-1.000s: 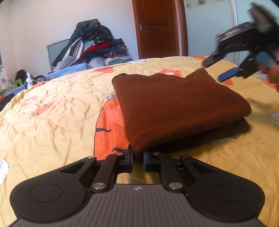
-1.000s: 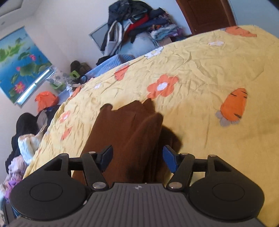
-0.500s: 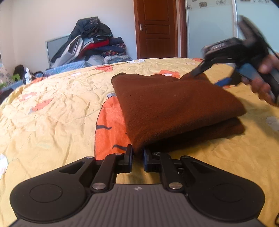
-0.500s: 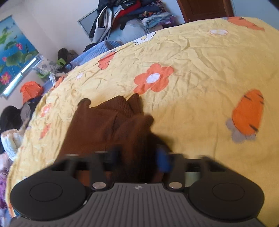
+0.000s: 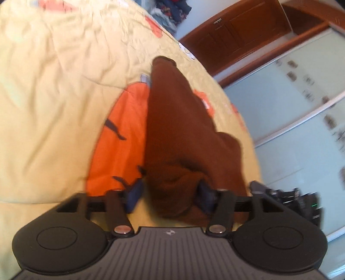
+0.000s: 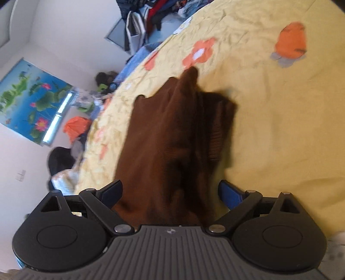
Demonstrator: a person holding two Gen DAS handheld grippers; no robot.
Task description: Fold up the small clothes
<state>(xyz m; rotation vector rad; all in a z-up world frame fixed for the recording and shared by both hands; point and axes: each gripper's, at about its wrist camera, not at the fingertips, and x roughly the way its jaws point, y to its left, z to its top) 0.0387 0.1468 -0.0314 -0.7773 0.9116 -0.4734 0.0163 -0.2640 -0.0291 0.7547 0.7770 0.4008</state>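
Observation:
A brown folded garment (image 5: pixel 172 129) lies on the yellow quilted bed (image 5: pixel 54 86). My left gripper (image 5: pixel 170 195) is rolled to one side and straddles the garment's near, bunched end; its jaws are opening and the left pad stands clear of the cloth. In the right wrist view the same brown garment (image 6: pixel 172 133) runs away from me, with a ribbed edge on its right side. My right gripper (image 6: pixel 170 191) sits low over its near end with the cloth between the fingers; its jaws are opening and stand wide, no pad pressing.
The quilt (image 6: pixel 280 129) carries orange carrot and flower prints. A heap of clothes (image 6: pixel 148 15) sits past the bed's far end. A wooden door (image 5: pixel 237 32) and pale sliding panels (image 5: pixel 301 107) stand beyond the bed. More clothes (image 6: pixel 62 163) lie beside it.
My left gripper, shut at the garment's near corner before, has rolled sideways and opened around the cloth. My right gripper has come down onto the garment and opened wider.

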